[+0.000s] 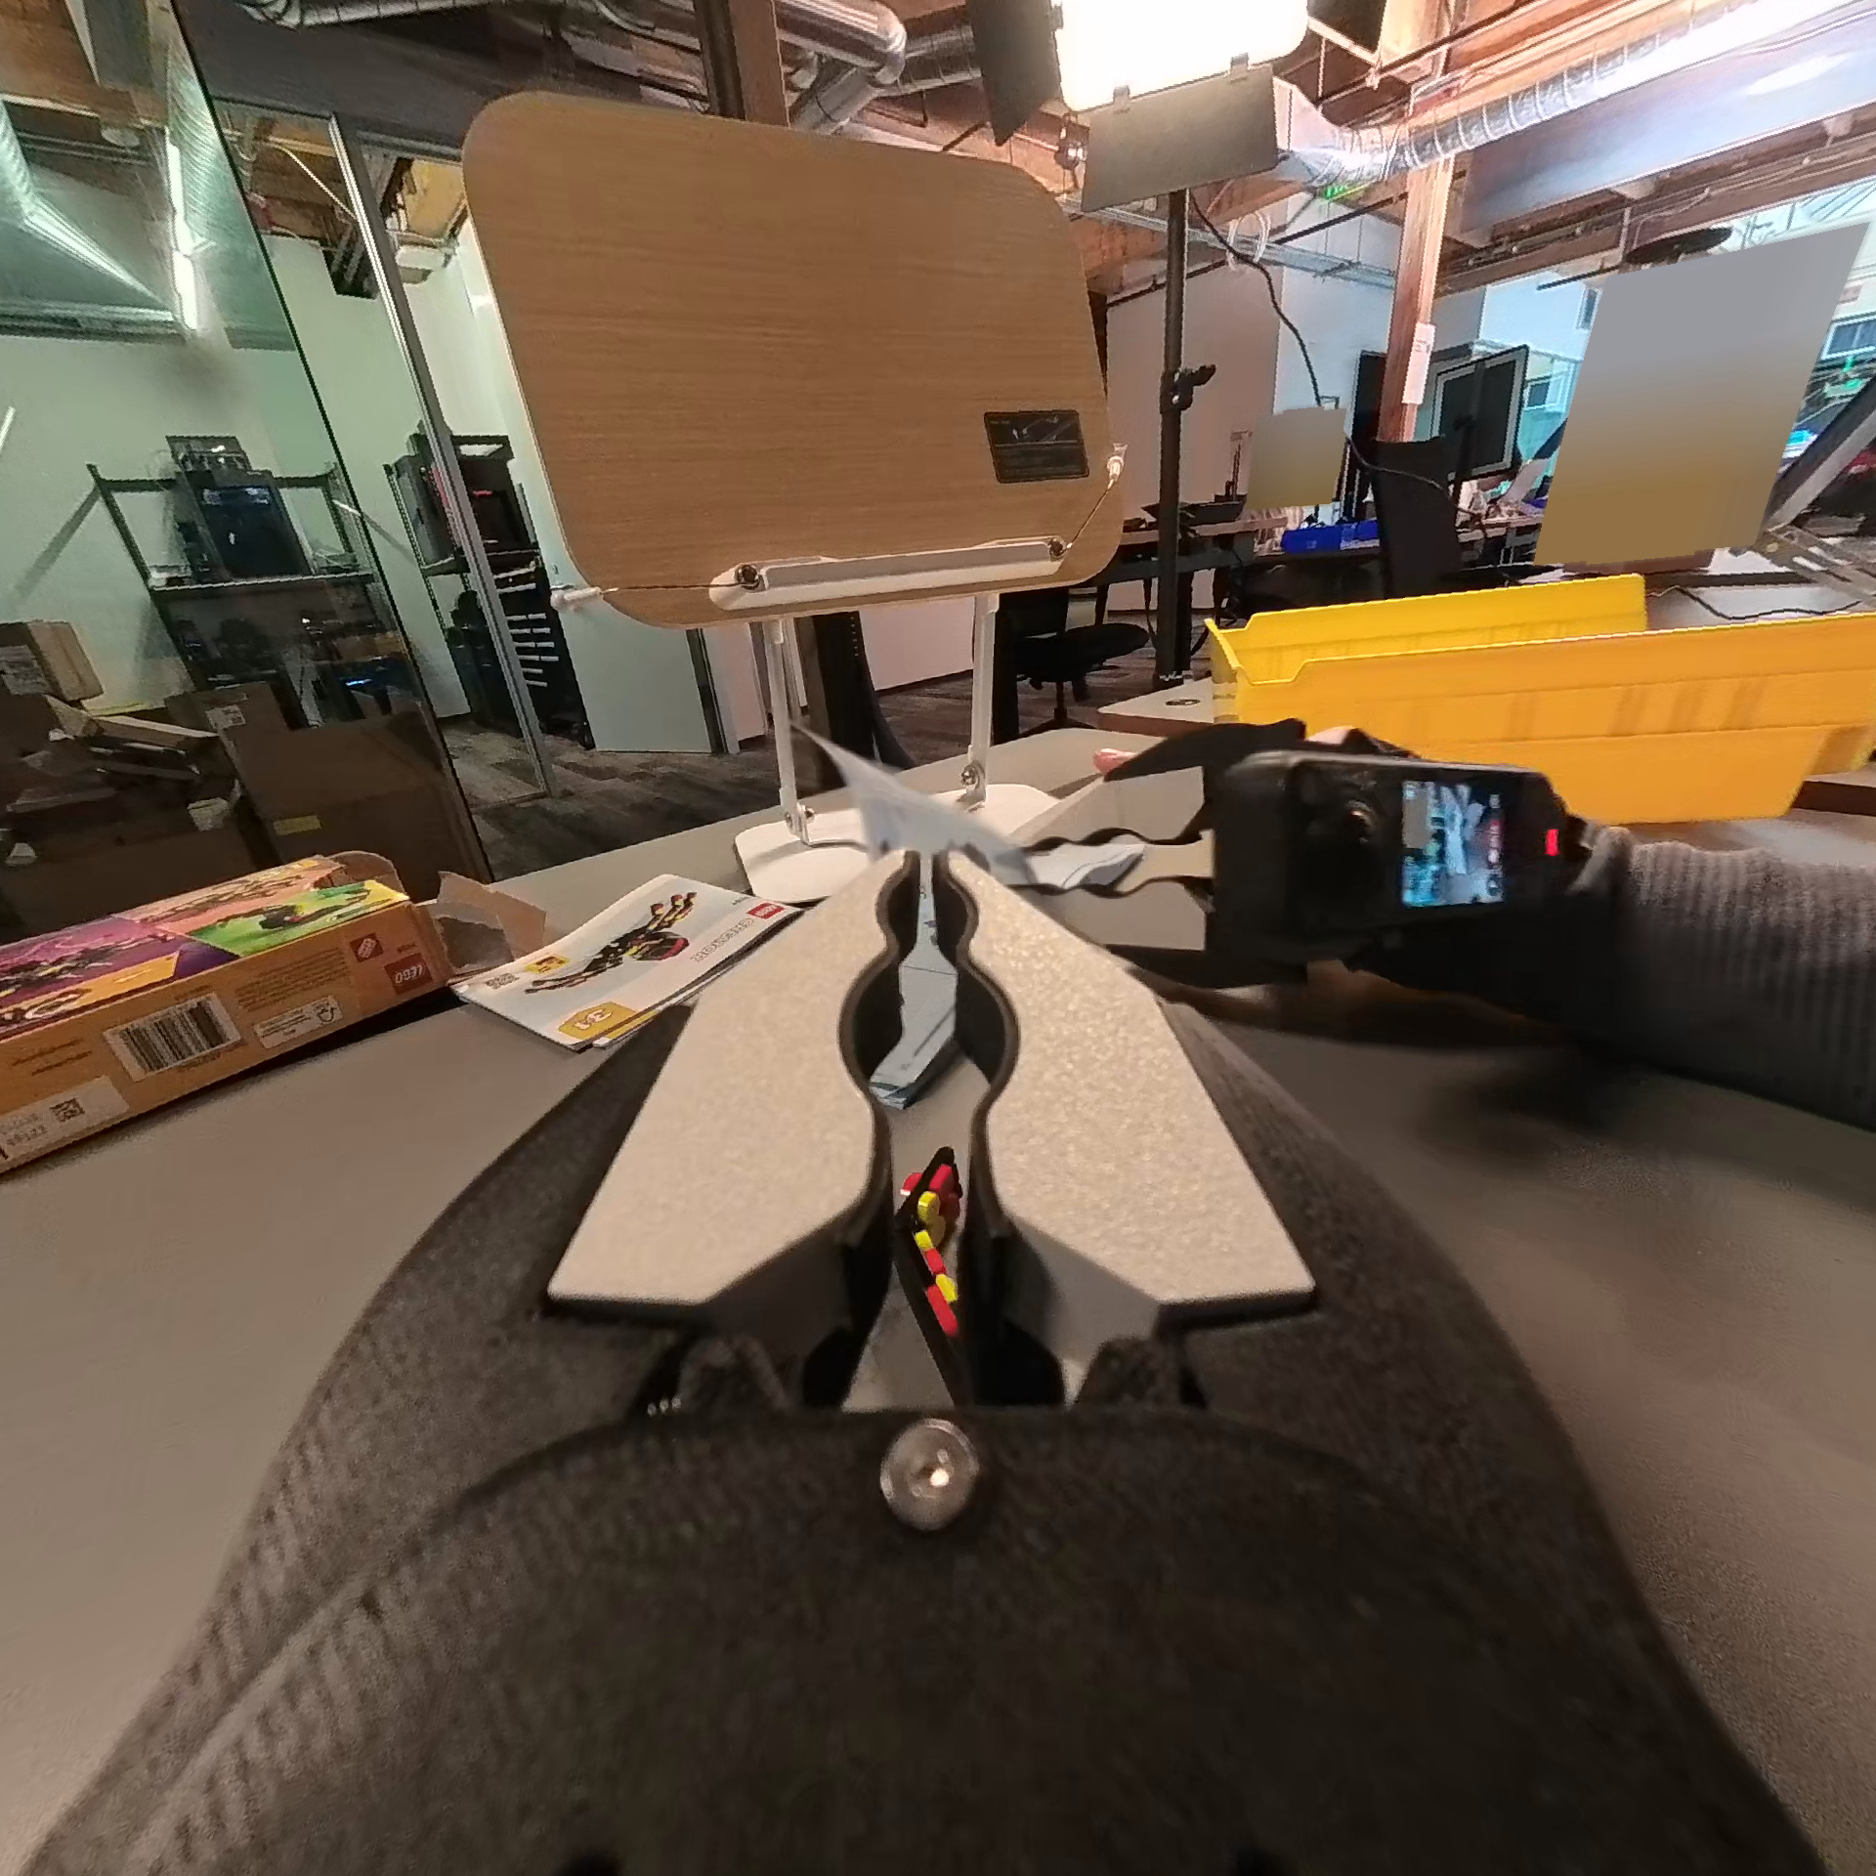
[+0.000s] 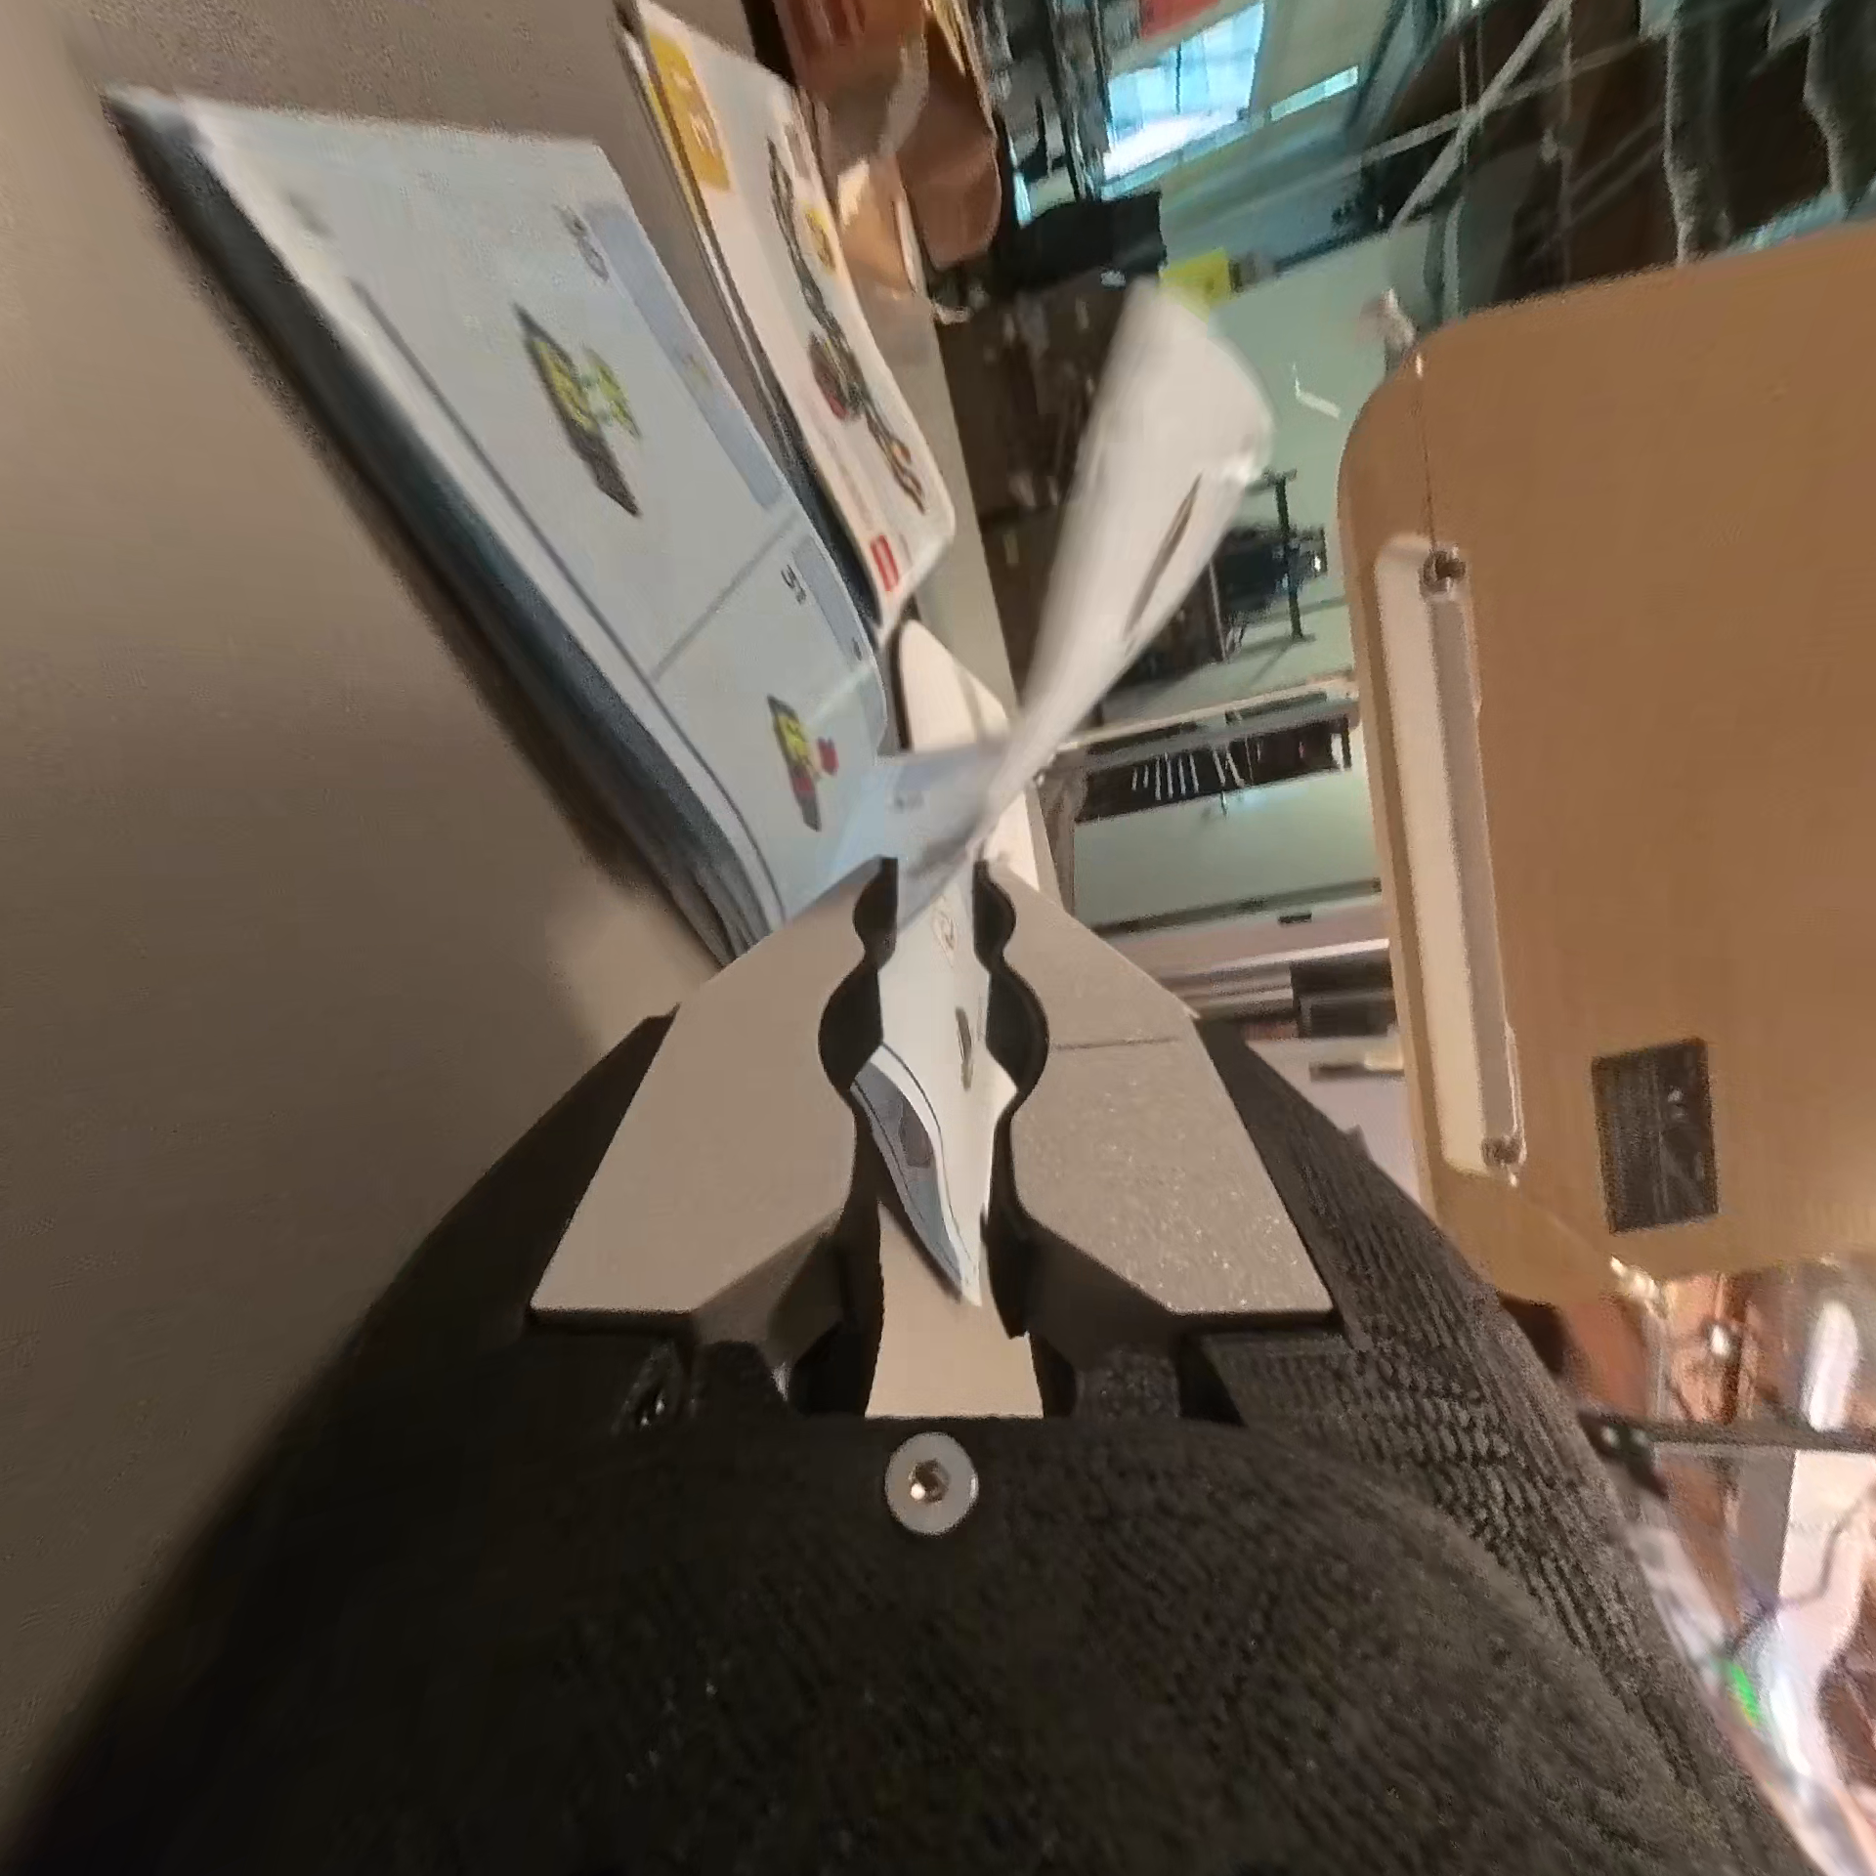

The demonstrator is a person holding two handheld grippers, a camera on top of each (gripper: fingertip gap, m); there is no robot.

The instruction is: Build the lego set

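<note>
Early stage: left gripper (image 1: pixel 926 863) and right gripper (image 2: pixel 934 893), each clamped on pages of an instruction booklet (image 2: pixel 487 437) on the desk (image 1: pixel 254 1269), beside the opened box (image 1: pixel 193 975); no assembled bricks visible, building apparently remains.

Grey table (image 1: pixel 305 1269). On it, left side: opened cardboard box (image 1: pixel 183 1000), flaps torn up. Just right of it, a booklet (image 1: pixel 629 959) lying flat, cover up. Behind that, the white base (image 1: pixel 802 848) of a wooden stand (image 1: pixel 782 355) sits on the tabletop. Far right: yellow bin (image 1: pixel 1543 700). An open booklet (image 2: pixel 508 457) lies flat beside the closed one, pages up; the right wrist view is blurred.
</note>
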